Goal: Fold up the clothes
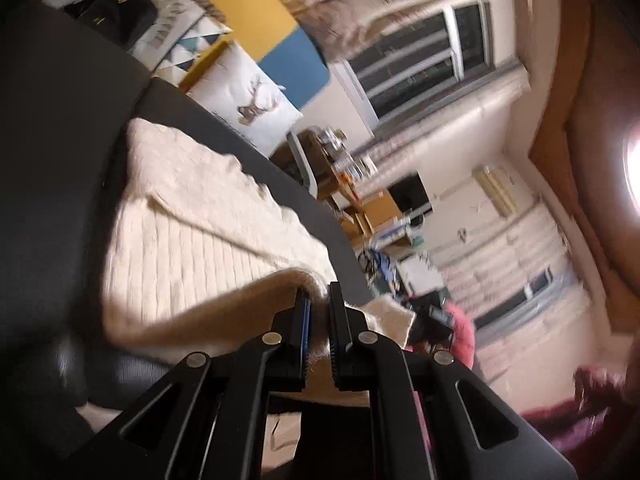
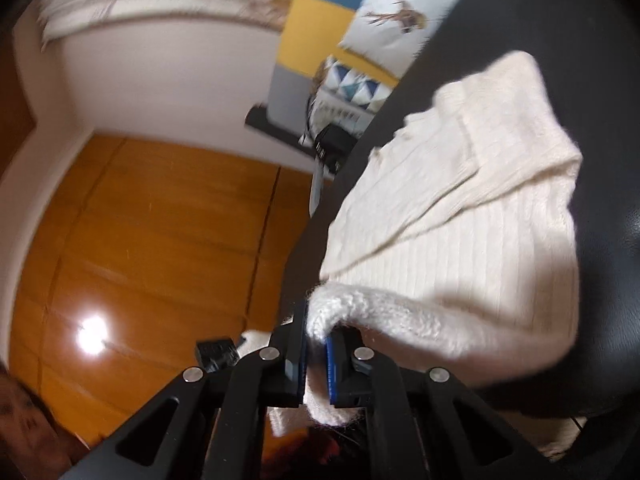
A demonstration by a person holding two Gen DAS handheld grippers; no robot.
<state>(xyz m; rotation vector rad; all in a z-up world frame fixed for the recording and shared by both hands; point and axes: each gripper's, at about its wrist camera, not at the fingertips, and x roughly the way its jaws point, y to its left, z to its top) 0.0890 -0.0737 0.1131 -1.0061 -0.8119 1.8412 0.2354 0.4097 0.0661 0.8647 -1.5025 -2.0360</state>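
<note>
My left gripper (image 1: pixel 319 300) and right gripper (image 2: pixel 320 332) each had jaws clamped on an edge of the cream knit sweater (image 1: pixel 192 220), lifted off the black leather sofa (image 1: pixel 52 140) where its body lay. Risk — fuzzy knit could slip from either narrow pinch, or uneven pulling could skew the fold. Room: deer-print cushion (image 1: pixel 252 100), curtains, glossy wooden floor (image 2: pixel 140 220).

Fuzzy ribbed cream knit sweater (image 2: pixel 460 208) on smooth matt black surface (image 2: pixel 560 20); glossy wooden floor (image 2: pixel 140 220).

Right gripper (image 2: pixel 316 344) pinches cream sweater (image 2: pixel 460 216) (hem edge) over black surface (image 2: pixel 600 40)
</note>
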